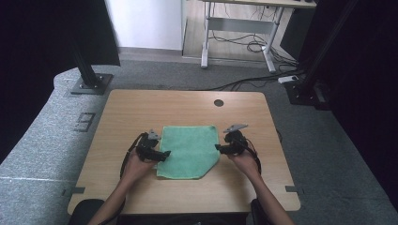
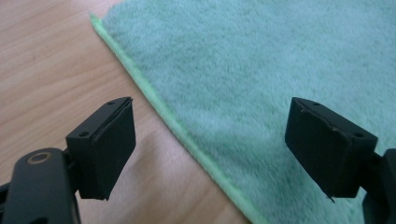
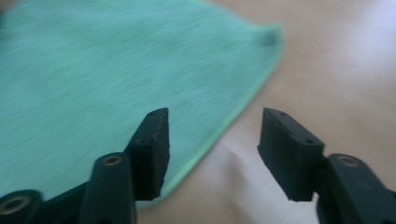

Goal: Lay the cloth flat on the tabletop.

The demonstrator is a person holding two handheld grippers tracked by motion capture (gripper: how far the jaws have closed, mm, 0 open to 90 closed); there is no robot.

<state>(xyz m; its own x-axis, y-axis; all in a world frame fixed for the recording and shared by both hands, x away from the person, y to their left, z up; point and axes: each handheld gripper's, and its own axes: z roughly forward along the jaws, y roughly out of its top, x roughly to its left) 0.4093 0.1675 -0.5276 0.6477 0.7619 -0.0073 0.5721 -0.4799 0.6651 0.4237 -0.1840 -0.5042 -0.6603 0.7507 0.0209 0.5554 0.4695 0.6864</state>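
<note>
A green cloth lies flat on the wooden table, its near right corner running off at a slant. My left gripper rests at the cloth's left edge, open. In the left gripper view the cloth has its hemmed edge running between the jaws of the left gripper, one over bare wood, one over cloth, nothing pinched. My right gripper is at the cloth's right edge, also open. In the blurred right gripper view the right gripper straddles the edge of the cloth without gripping it.
A round cable hole sits near the table's far edge. Beyond the table stand a black post base at the left, another stand at the right, and a desk frame with floor cables.
</note>
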